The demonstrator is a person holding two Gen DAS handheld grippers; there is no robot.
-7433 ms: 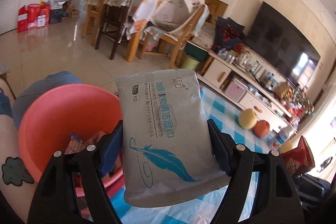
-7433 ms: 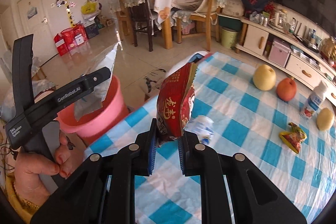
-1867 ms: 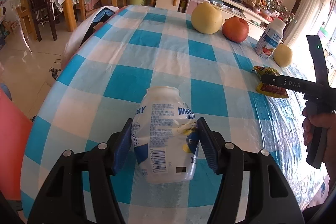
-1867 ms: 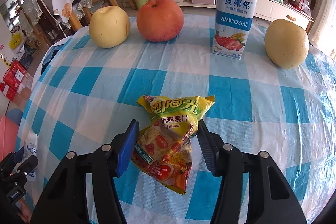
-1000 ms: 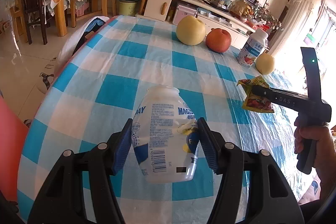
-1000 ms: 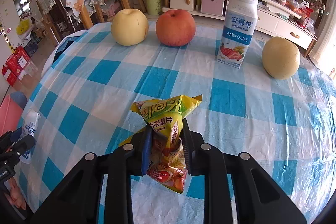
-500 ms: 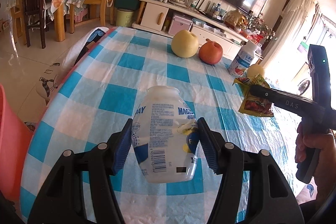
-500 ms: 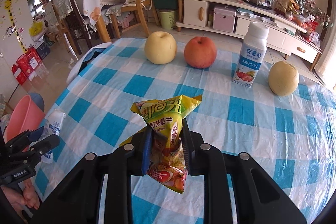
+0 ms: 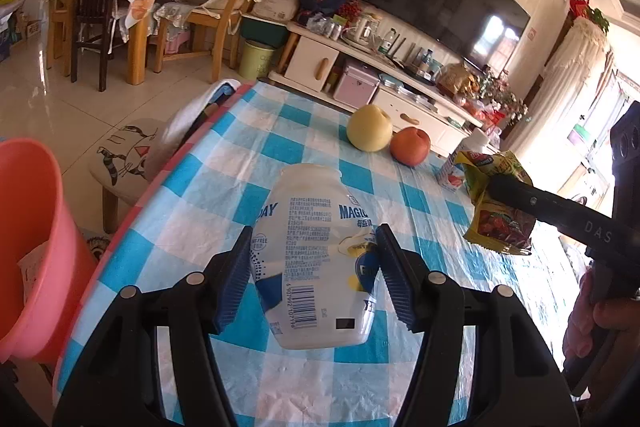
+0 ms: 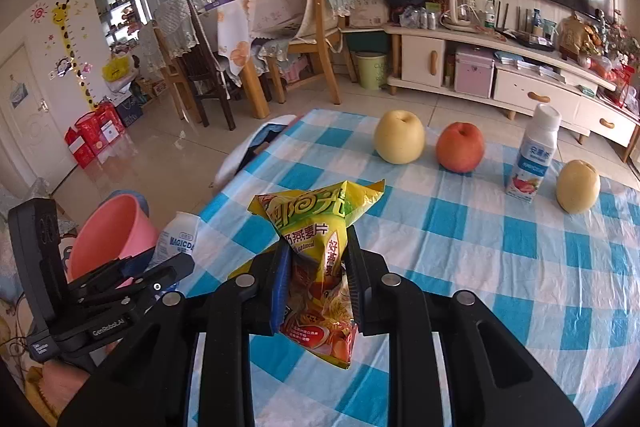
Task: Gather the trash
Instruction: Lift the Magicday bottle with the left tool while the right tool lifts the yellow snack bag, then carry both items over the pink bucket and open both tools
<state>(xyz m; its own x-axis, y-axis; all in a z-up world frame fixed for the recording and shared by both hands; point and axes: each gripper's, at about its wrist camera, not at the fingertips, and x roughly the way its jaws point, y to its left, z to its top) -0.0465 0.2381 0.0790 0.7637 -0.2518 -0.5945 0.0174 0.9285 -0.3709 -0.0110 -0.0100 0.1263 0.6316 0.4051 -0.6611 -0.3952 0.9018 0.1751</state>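
Observation:
My left gripper [image 9: 314,263] is shut on a crushed white plastic bottle [image 9: 316,227] with blue print, held above the checked tablecloth [image 9: 224,195]. The bottle also shows in the right wrist view [image 10: 178,239]. My right gripper [image 10: 316,267] is shut on a yellow snack bag [image 10: 316,227], lifted off the table; the bag also shows in the left wrist view [image 9: 500,203]. A pink bucket [image 9: 28,247] stands at the table's left edge, with some paper inside; it also shows in the right wrist view [image 10: 112,231].
On the table's far side stand a yellow pear [image 10: 399,135], a red apple [image 10: 460,147], an upright yogurt bottle [image 10: 534,159] and a second pear [image 10: 578,187]. A cat-print stool [image 9: 124,155] stands beside the table. Chairs [image 10: 320,27] and a TV cabinet [image 10: 500,67] lie beyond.
Both grippers have risen and pulled back from the table with their loads. The pink bucket has come further into view on the left.

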